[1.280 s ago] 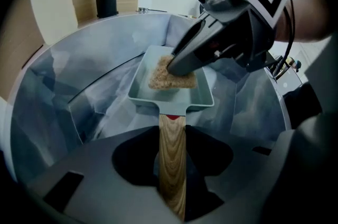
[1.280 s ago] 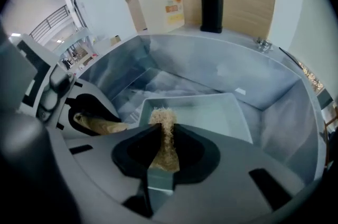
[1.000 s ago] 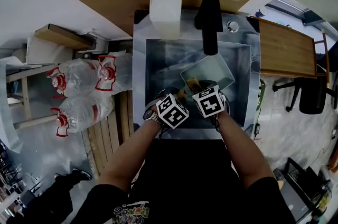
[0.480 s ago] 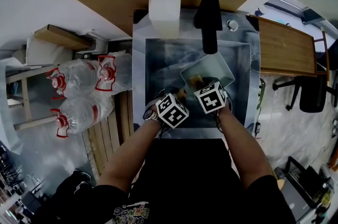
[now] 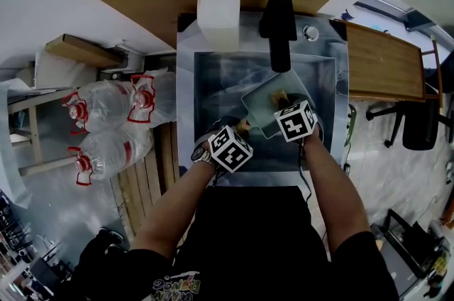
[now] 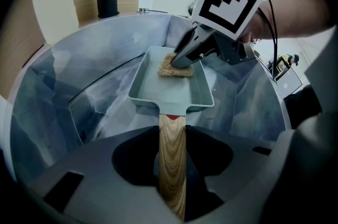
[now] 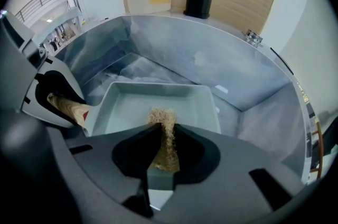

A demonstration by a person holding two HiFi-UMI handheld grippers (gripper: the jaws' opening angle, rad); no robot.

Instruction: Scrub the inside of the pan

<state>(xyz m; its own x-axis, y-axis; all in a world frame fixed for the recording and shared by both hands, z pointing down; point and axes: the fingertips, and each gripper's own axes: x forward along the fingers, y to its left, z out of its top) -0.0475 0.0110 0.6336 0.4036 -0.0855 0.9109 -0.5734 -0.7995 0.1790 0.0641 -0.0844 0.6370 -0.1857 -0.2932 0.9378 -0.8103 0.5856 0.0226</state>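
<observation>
A pale green rectangular pan (image 5: 264,102) with a wooden handle (image 6: 171,149) is held over the steel sink (image 5: 213,79). My left gripper (image 5: 240,130) is shut on the handle (image 7: 69,106), which runs out between its jaws toward the pan (image 6: 171,92). My right gripper (image 5: 285,102) is shut on a tan scrub sponge (image 7: 165,136). It presses the sponge (image 6: 172,68) onto the pan floor (image 7: 134,106) near the far end. In the left gripper view, the right gripper (image 6: 182,62) reaches down into the pan from the right.
A black faucet (image 5: 278,23) overhangs the sink's far side, with a white jug (image 5: 218,5) beside it. A wooden board (image 5: 383,65) lies to the right. Several large water bottles (image 5: 106,108) rest on the floor at the left.
My right gripper has slid the sponge away from me and to the right, toward the pan's far end. The left gripper and handle have stayed put.
</observation>
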